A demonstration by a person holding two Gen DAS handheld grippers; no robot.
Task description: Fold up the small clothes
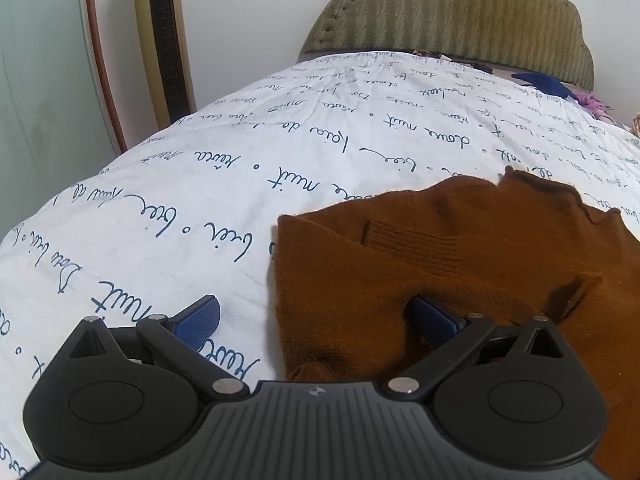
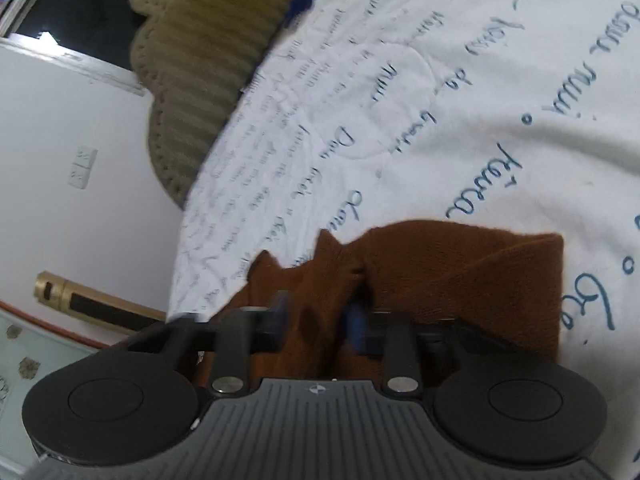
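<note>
A small brown knit garment (image 1: 460, 264) lies on a white bedspread with blue script (image 1: 200, 208). My left gripper (image 1: 316, 320) is open; its left finger rests on the bedspread and its right finger lies on the garment's near left edge. In the right wrist view the same garment (image 2: 460, 276) is bunched between the fingers. My right gripper (image 2: 320, 320) has its fingers partly closed with a fold of the brown fabric between them. The view is tilted and blurred.
An olive padded headboard (image 1: 460, 12) stands at the far end of the bed, with dark blue and pink clothes (image 1: 548, 84) beside it. A gold and black post (image 1: 160, 40) and a white wall are left of the bed.
</note>
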